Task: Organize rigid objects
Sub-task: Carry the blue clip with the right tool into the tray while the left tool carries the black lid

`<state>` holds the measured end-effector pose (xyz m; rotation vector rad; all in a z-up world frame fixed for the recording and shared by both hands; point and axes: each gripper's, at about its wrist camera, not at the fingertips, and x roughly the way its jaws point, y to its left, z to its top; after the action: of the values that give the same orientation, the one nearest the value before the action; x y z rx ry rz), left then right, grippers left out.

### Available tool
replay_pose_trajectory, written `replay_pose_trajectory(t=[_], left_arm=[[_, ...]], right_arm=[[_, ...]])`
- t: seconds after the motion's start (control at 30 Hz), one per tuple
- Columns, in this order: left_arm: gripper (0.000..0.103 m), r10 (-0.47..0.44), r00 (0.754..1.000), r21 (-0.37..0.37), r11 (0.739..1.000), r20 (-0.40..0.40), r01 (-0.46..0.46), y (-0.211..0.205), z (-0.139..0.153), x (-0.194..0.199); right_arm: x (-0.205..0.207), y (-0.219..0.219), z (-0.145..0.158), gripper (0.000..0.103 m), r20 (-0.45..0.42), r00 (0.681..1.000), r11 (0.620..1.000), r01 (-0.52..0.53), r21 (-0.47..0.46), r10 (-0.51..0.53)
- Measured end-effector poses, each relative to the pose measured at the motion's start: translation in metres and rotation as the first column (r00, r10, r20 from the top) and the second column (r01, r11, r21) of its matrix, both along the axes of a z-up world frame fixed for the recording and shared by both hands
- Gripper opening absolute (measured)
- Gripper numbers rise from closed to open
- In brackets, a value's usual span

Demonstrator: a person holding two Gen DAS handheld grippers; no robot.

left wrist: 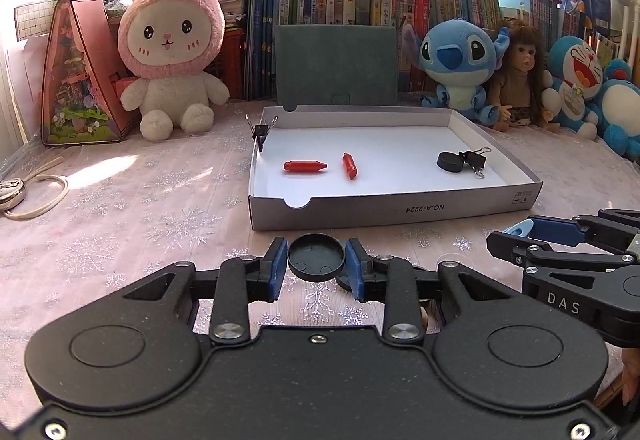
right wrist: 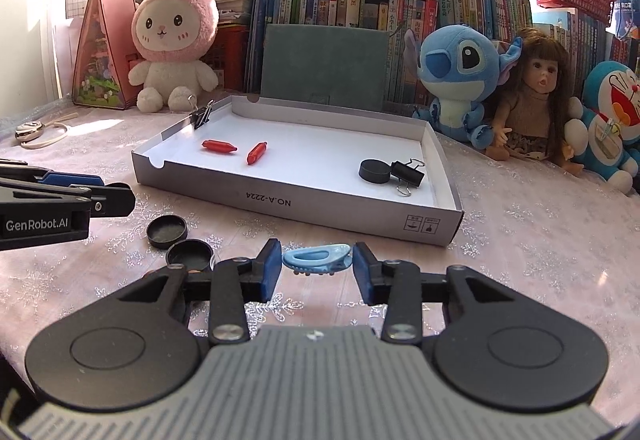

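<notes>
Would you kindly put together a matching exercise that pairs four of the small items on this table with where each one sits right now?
Things:
1. red capsules
2. light blue clip
3. two black caps
4. upright binder clip

Places:
A. at the left wall of the box
B. on the tablecloth, in front of the box
C. lying on the box floor
D. between the jaws of the right gripper

Pairs: 1-C, 2-D, 3-B, 4-A
</notes>
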<state>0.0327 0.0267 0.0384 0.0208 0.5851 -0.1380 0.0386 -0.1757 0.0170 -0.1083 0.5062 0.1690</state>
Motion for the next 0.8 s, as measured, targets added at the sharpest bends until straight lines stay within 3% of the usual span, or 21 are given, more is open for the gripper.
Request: replay_pose_trajectory(t=[0.4,0.63,0.8], left_arm=[[0.03,-0.027,1.0,-0.047,0.999,-0.001,0.027,0.004,0.045,0.059],[0.03,-0.026,0.998,-0.044,0.999,-0.064,0.024,-0.006,0.041,0.104],[0.03,-0.006,0.987,-0.035,0.999,-0.161,0.0,-0.008,0.022,0.133]], right_arm=[[0.047,-0.043,0.042,0.045,-0.015,0.996,0.986,0.085,0.145,-0.083],[0.095,-0.06,0.046,0.045,-0.138,0.986,0.976,0.121,0.18,-0.097],[0.127,-0.069,0.038,0.045,-0.256,0.96,0.965,0.164,0.204,-0.109]])
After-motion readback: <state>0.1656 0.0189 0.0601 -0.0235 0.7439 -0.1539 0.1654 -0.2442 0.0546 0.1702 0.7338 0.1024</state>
